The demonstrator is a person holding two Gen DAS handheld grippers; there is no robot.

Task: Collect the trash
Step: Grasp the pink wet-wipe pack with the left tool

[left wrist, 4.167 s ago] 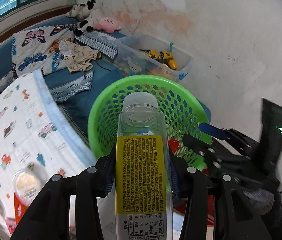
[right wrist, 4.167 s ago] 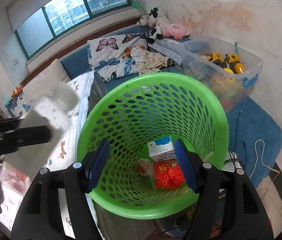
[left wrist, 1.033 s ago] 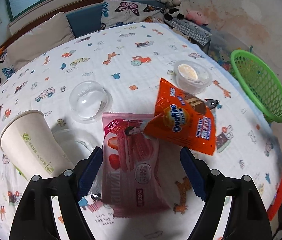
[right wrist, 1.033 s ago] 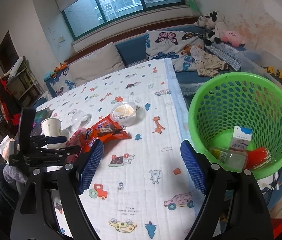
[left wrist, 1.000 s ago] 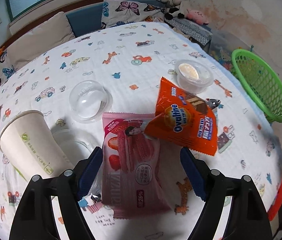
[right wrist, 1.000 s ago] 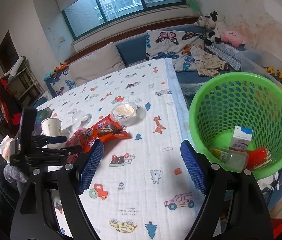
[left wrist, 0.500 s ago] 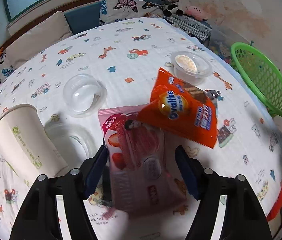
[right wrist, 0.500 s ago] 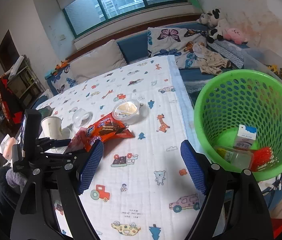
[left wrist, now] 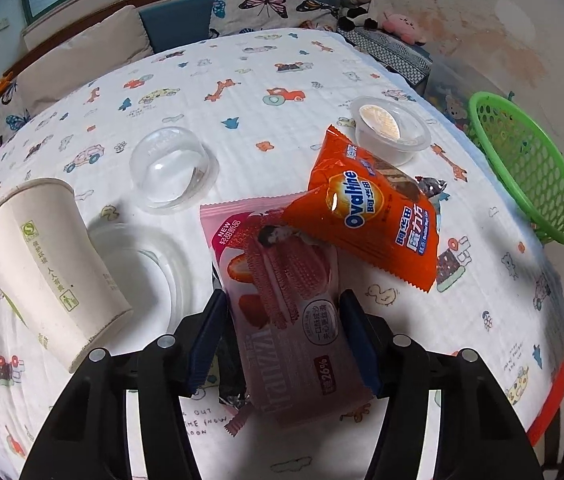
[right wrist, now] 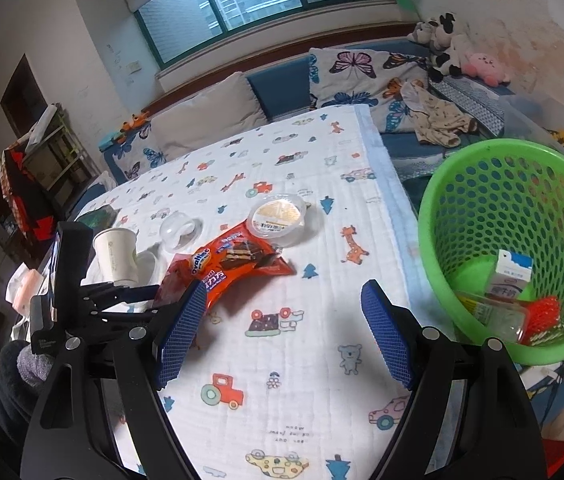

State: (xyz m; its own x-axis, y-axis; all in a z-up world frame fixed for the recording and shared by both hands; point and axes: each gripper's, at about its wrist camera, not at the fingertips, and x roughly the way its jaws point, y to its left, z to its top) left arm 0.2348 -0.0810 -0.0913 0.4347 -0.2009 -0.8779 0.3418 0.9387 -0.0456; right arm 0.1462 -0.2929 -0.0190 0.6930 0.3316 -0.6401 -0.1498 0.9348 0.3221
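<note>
Left wrist view: left tongs [left wrist: 282, 332] closing on the pink wafer packet [left wrist: 290, 300], pads at its edges.

The jaws have just been closing with the packet between them, though a firm clamp cannot be confirmed. The slick film may crumple or slip out. The orange Ovaltine packet [left wrist: 374, 216] overlaps its far end and could be dragged, knocking the paper cup [left wrist: 45, 264] beside it. Right tongs [right wrist: 282, 332] stand apart, empty. The green basket [right wrist: 442, 208] waits off the desk [right wrist: 302, 400] edge.
</note>
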